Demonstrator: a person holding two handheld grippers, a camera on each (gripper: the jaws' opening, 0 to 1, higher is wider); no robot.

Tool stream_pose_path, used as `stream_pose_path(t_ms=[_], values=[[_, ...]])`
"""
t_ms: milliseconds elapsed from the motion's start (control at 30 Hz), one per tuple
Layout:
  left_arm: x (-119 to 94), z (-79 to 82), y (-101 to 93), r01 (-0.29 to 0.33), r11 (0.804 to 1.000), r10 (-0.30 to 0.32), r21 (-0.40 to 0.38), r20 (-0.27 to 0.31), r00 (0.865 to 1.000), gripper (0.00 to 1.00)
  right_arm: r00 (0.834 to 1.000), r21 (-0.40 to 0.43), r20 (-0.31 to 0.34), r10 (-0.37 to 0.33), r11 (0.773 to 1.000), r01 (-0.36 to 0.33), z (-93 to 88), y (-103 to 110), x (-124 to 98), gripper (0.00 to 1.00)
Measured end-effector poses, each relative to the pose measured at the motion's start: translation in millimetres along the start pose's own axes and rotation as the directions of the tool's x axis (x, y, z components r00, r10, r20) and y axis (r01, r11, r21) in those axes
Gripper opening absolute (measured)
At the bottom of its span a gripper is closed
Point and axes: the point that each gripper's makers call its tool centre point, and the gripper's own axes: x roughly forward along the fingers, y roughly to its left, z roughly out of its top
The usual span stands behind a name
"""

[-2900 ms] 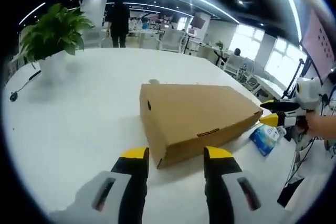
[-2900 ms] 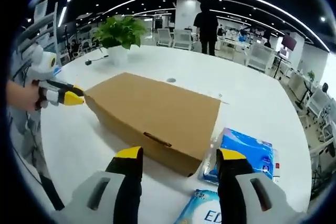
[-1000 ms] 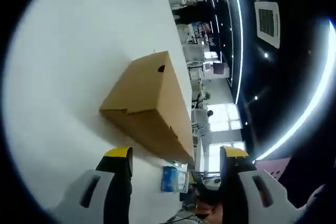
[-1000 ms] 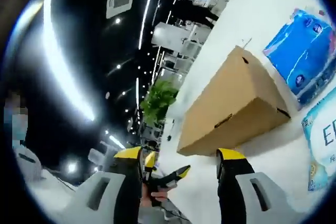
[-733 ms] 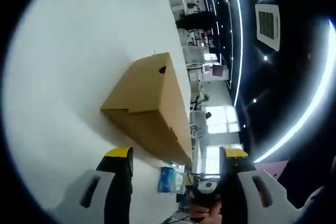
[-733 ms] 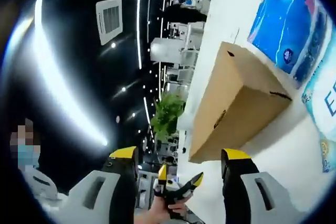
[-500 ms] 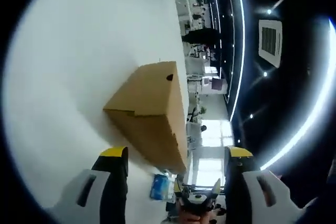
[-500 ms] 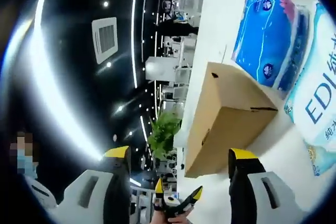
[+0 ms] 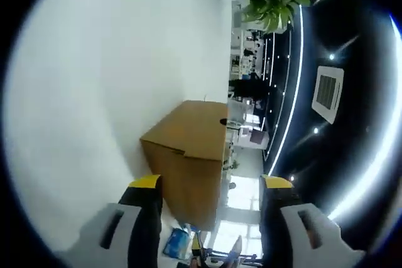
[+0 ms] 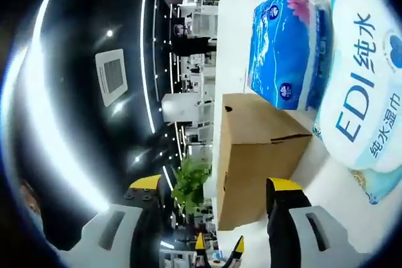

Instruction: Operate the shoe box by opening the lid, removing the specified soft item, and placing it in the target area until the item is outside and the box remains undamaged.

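box [image 9: 188, 149]: lid shut, on table [image 9: 94, 92]
left gripper [image 9: 210, 186]: jaws wide, empty
right gripper [image 10: 217, 189]: jaws wide, empty
risk: rough grab may crush the cardboard

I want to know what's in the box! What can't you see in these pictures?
- Inside of the shoe box: the lid is shut in both views, so the soft item is hidden.
- Blue pack, left gripper view: partly behind the box and left gripper, too small to read.
- White wipes pack, right gripper view: cut off by the picture's edge.
- Other gripper's yellow fingers, right gripper view: cut off at the bottom.
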Motion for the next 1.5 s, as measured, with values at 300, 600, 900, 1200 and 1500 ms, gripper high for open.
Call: stream_pose_path(t_ms=[300,600,900,1200,1500], values=[[8.9,-1.1,-0.3,0.018,1.0,-0.018,-0.014,-0.002,1.0,0.43,0.994,0.015,0.07,-0.08,0.997,0.079,17.2,-21.2,2.7,0.66],[13.4,1.0,2.3,-0.001,1.0,0.001,-0.004,-0.001,1.0,0.42,0.993,0.029,0.076,-0.094,0.995,0.092,23.9,-19.7,8.7,0.56],[10.5,1.5,6.6,-0.018,0.999,0.018,0.034,-0.002,1.0,0.4,0.988,0.013,0.068,-0.136,0.991,0.135,22.1,-27.8,13.6,0.5],[9.5,2.1,15.0,-0.043,0.993,0.044,0.111,-0.001,0.999,0.31,0.985,0.015,0.062,-0.158,0.987,0.157,18.7,-30.5,18.0,0.39],[25.6,9.8,7.8,-0.052,0.996,0.052,0.077,0.01,0.999,0.29,0.976,0.017,0.082,-0.203,0.979,0.202,20.3,-40.4,18.1,0.29]])
